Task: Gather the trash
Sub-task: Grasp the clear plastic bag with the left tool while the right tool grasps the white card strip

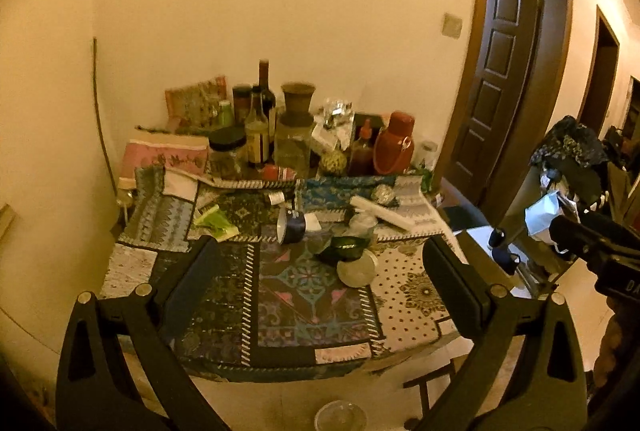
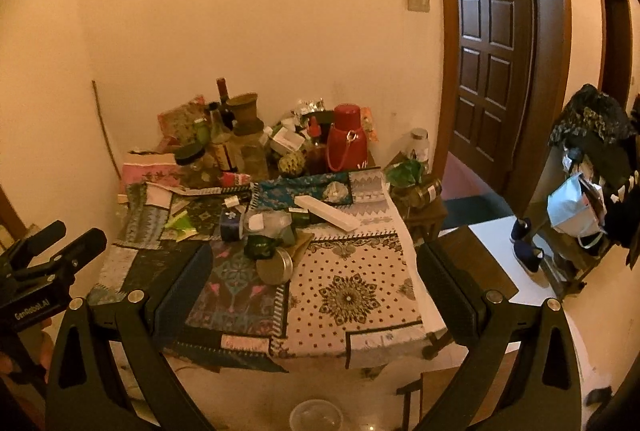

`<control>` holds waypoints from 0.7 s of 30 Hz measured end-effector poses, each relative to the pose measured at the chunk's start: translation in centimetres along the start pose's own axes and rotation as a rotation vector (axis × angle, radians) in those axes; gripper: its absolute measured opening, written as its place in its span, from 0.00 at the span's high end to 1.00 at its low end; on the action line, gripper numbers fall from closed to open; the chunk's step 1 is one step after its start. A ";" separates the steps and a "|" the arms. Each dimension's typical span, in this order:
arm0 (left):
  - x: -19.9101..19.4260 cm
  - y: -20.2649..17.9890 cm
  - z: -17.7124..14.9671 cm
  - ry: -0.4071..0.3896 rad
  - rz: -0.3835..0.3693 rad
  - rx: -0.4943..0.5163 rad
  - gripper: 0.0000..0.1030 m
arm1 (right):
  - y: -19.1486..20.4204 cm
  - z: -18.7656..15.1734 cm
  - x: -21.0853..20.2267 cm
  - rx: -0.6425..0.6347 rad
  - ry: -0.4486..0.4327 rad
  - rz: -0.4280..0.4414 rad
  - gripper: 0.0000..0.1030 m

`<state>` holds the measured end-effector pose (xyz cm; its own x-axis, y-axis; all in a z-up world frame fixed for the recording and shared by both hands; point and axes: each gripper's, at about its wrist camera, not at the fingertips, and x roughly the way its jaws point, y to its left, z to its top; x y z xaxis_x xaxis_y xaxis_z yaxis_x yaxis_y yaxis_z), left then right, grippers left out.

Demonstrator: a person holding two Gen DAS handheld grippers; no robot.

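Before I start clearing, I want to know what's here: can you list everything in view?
table: one, patterned cloth, against wall
red flask: one, back right
wine bottle: one, dark, back row
dark-lidded jar: one, back left
green wrapper: one, left of centre
blue tape roll: one, centre
round tin lid: one, silver, centre front
white flat box: one, right of centre
door: one, brown, right
left claw: black, open
right claw: black, open

We cannot read the bottle (image 1: pixel 258 129) labels; the clear cup (image 2: pixel 316 416) below is cut off by the edge.
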<state>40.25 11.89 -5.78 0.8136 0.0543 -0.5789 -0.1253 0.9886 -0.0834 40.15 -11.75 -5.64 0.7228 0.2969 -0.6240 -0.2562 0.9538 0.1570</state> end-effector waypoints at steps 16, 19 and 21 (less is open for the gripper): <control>18.1 -2.9 0.9 0.289 -0.013 -0.035 0.01 | -4.4 3.0 16.9 -0.093 0.289 0.037 0.02; 21.8 -4.2 1.0 0.343 -0.007 -0.039 0.01 | -5.8 4.0 20.8 -0.148 0.345 0.075 0.02; 24.3 -5.2 0.9 0.380 0.000 -0.026 0.01 | -6.5 4.5 23.7 -0.199 0.382 0.093 0.02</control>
<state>61.16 8.22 -18.65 0.5454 -0.0069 -0.8381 -0.1435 0.9844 -0.1015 61.80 -10.66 -18.01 0.4114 0.3075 -0.8580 -0.4547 0.8851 0.0992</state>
